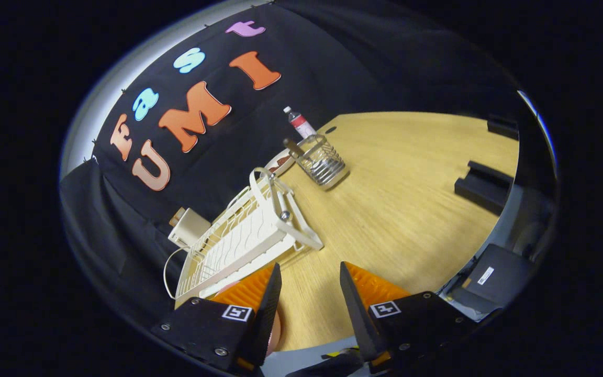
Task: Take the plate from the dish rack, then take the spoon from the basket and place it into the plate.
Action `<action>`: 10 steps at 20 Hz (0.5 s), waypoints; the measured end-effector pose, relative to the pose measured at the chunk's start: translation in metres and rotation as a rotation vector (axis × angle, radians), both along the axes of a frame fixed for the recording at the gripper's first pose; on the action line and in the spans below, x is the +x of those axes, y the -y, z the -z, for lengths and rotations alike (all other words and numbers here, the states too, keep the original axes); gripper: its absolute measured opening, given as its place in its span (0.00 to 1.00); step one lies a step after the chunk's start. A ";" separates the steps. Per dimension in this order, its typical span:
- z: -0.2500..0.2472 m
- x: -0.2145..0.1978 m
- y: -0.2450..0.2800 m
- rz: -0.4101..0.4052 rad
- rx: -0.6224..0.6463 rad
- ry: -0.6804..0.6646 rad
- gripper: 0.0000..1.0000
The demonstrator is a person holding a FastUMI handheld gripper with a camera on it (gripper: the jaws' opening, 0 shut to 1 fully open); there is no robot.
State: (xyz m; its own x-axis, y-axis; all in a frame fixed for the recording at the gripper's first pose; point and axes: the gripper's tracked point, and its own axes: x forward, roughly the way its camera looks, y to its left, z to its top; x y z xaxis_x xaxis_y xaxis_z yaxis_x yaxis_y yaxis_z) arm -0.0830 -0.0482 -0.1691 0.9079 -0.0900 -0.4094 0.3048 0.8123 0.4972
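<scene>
My gripper (309, 267) is open over the wooden table (401, 209), with only bare tabletop between its fingers. A pink plate (276, 330) lies low beside the left finger, which hides most of it. The white dish rack (244, 241) stands just ahead and left of the fingers, and its slots look empty. Farther beyond it is a wire basket (326, 163), with the spoon (293, 148) standing in it, handle up and leaning left.
A small bottle (299, 123) stands behind the basket, and a pale dish (280, 161) lies next to it. A white box (189, 228) with a cable sits behind the rack. Black blocks (482, 186) and a black device (495, 272) line the table's right edge.
</scene>
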 end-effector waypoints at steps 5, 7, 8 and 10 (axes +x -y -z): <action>-0.033 0.024 0.043 0.021 -0.195 0.083 0.79; -0.047 0.043 0.057 0.038 -0.289 0.136 0.83; -0.055 0.052 0.063 0.049 -0.333 0.161 0.86; -0.068 0.069 0.075 0.070 -0.412 0.211 0.88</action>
State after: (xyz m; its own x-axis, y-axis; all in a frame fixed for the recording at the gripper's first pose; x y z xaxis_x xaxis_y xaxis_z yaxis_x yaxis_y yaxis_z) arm -0.0142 -0.1237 -0.1009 0.9534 -0.2705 -0.1334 0.2929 0.9362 0.1945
